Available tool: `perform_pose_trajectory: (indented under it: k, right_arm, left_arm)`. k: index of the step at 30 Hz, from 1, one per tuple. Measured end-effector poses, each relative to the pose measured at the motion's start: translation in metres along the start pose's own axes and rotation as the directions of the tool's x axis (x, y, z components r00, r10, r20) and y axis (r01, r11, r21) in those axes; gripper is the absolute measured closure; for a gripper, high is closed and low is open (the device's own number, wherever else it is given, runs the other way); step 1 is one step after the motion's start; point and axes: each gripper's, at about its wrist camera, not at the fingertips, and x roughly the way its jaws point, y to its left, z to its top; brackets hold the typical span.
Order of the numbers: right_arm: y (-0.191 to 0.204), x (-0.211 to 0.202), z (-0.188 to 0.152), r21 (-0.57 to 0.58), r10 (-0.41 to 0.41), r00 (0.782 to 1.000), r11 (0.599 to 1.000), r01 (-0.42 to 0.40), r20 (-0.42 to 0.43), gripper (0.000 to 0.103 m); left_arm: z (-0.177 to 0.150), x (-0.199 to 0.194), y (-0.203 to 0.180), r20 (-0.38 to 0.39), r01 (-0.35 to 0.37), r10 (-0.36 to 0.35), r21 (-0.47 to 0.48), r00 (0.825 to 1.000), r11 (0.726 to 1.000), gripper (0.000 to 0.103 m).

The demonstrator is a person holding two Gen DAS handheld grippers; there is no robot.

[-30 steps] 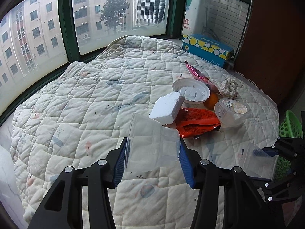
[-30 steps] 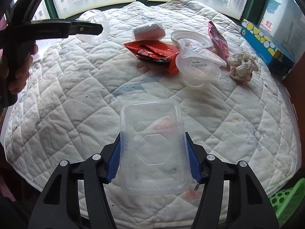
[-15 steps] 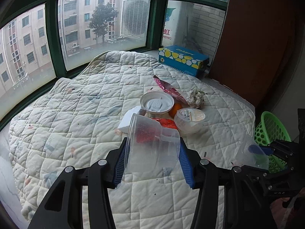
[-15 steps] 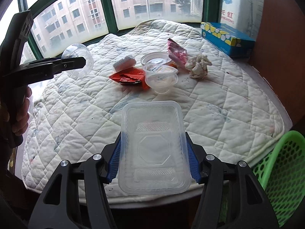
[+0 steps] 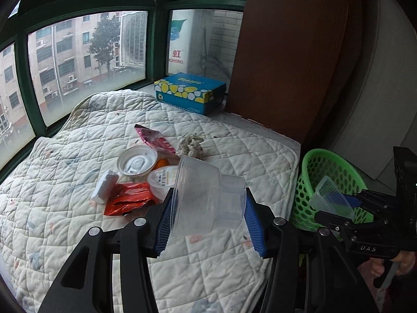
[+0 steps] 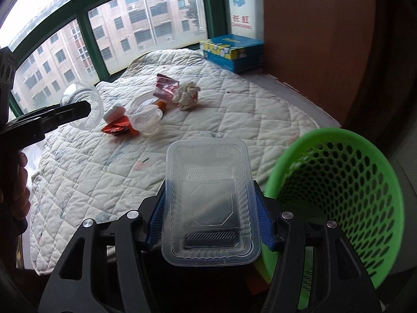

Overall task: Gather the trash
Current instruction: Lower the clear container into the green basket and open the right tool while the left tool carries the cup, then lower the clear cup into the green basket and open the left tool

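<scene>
Left gripper jaws pinch a clear cup over the quilted bed — right gripper jaws pinch a clear tray just beside the green basket; other trash lies on the bed.

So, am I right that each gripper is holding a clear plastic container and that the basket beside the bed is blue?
Not quite: the basket is green, as the right wrist view shows. The rest stands: the left gripper holds a clear plastic cup and the right gripper holds a clear plastic tray.
</scene>
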Motion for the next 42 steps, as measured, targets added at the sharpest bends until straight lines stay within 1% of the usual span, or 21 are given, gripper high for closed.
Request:
perform_pose_trajectory:
  k: [7, 13, 18, 21, 24, 29, 34, 37, 42]
  right_arm:
    - [-0.050, -0.023, -0.009, 0.086, -0.097, 0.995, 0.992, 0.094, 0.021, 0.043]
    - [-0.088, -0.033, -0.024, 0.164, -0.153, 0.988, 0.975, 0.149, 0.011, 0.043]
    - [-0.112, -0.038, -0.037, 0.221, -0.180, 0.984, 0.959, 0.177, -0.004, 0.043]
    - [-0.122, -0.042, -0.043, 0.238, -0.200, 0.980, 0.951, 0.198, -0.015, 0.043]
    - [-0.131, -0.048, -0.049, 0.262, -0.214, 0.977, 0.942, 0.210, -0.014, 0.037]
    - [-0.142, -0.061, -0.055, 0.289, -0.238, 0.971, 0.930, 0.229, -0.004, 0.035]
    - [-0.148, -0.077, -0.060, 0.299, -0.280, 0.960, 0.917, 0.264, 0.013, 0.031]
    - [-0.151, -0.086, -0.062, 0.313, -0.292, 0.956, 0.911, 0.269, 0.027, 0.028]
    - [-0.154, -0.097, -0.065, 0.321, -0.308, 0.950, 0.905, 0.278, 0.045, 0.027]
  left_arm:
    - [0.011, 0.010, -0.053, -0.002, 0.074, -0.074, 0.057, 0.997, 0.996, 0.055]
    - [0.016, 0.024, -0.091, -0.023, 0.122, -0.120, 0.097, 0.992, 0.988, 0.055]
    - [0.018, 0.033, -0.117, -0.039, 0.155, -0.151, 0.132, 0.988, 0.979, 0.055]
    - [0.020, 0.041, -0.132, -0.052, 0.173, -0.167, 0.145, 0.985, 0.974, 0.055]
    - [0.020, 0.047, -0.145, -0.066, 0.192, -0.183, 0.155, 0.981, 0.969, 0.055]
    - [0.019, 0.059, -0.166, -0.091, 0.221, -0.208, 0.174, 0.974, 0.960, 0.055]
    - [0.018, 0.069, -0.183, -0.116, 0.242, -0.223, 0.186, 0.968, 0.952, 0.055]
    - [0.016, 0.075, -0.192, -0.134, 0.254, -0.231, 0.188, 0.964, 0.949, 0.054]
    - [0.011, 0.085, -0.209, -0.167, 0.272, -0.241, 0.199, 0.956, 0.942, 0.054]
